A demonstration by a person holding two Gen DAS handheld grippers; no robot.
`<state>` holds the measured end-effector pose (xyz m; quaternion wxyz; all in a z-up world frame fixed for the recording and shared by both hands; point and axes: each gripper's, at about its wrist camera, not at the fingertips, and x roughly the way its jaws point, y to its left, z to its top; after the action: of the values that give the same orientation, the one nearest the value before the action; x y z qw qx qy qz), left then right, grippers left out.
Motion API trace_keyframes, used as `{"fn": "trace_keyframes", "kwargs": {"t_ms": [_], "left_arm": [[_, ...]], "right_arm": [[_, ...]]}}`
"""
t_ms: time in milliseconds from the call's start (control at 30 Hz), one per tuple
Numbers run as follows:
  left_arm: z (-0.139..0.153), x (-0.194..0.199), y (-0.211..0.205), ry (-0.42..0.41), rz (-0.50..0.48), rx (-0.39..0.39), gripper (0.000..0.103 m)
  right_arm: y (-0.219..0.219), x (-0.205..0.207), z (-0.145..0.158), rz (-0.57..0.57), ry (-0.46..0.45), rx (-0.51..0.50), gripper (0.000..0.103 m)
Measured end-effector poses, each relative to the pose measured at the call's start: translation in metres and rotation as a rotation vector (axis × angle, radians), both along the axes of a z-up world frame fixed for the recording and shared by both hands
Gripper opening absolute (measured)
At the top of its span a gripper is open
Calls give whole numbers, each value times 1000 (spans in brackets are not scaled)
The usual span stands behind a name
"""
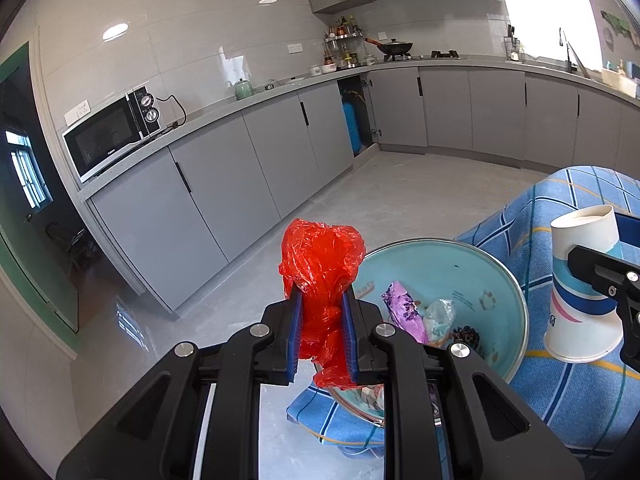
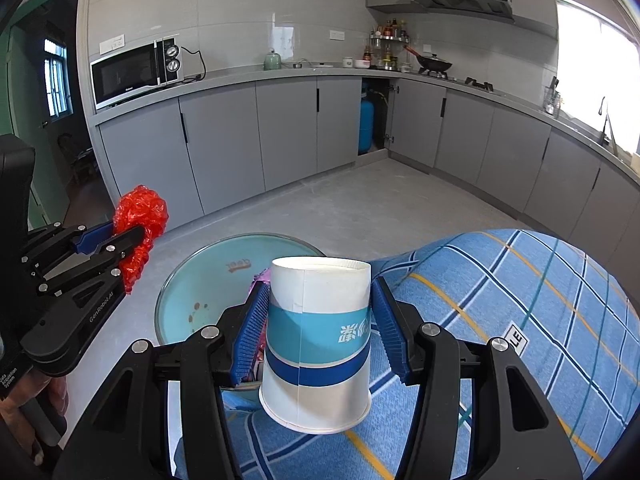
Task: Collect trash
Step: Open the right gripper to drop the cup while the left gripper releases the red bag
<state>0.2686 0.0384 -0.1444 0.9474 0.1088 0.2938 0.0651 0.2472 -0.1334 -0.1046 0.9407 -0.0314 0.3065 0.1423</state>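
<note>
A crumpled red plastic bag (image 1: 322,280) is clamped between the blue pads of the left gripper (image 1: 321,312), its bulk bulging above the fingertips and a tail hanging below them. The bag is held in the air at the near left edge of a light blue bowl (image 1: 500,276). Inside the bowl lie a purple wrapper (image 1: 404,312) and a clear crumpled wrapper (image 1: 440,316). The bowl rests on a blue plaid cloth (image 2: 520,300).

A paper cup (image 2: 318,340), white with blue bands, is upside down, wide mouth toward the camera. The right gripper (image 2: 320,328) brackets it: the left pad touches the cup wall, while the right pad stands just clear, so whether the cup is firmly gripped cannot be told. The cup hovers over the cloth, at the bowl's near right edge.

Behind stand grey kitchen cabinets (image 2: 224,144) and a microwave (image 2: 132,72).
</note>
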Motion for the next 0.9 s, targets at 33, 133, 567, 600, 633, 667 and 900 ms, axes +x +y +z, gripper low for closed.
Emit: {"fn": "trace_keyframes", "kwargs": {"t_ms": [33,133,567,600,633,667,900], "left_arm": [[0,0,0,-1,1,-1,18],[0,0,0,0,-1,-2,18],[-3,0,0,-13,14,7,54],[-4,0,0,-13,19,7,56],[-4,0,0,-15,23,9,62],[-4,0,0,-15,22,10,63],[-1,-8,-5,-41,40,27,84]], "right_arm": [[1,1,0,3,-1,-1,53],[3,4,1,6,-4,1,53],[-6,16,7,-6,-34,77,73],[-9,15,5,-14,-34,77,73],[-11,14,5,-21,-32,80,73],[-13,13,3,-26,-30,84,73],[-36,-3,0,-83,-20,105,76]]}}
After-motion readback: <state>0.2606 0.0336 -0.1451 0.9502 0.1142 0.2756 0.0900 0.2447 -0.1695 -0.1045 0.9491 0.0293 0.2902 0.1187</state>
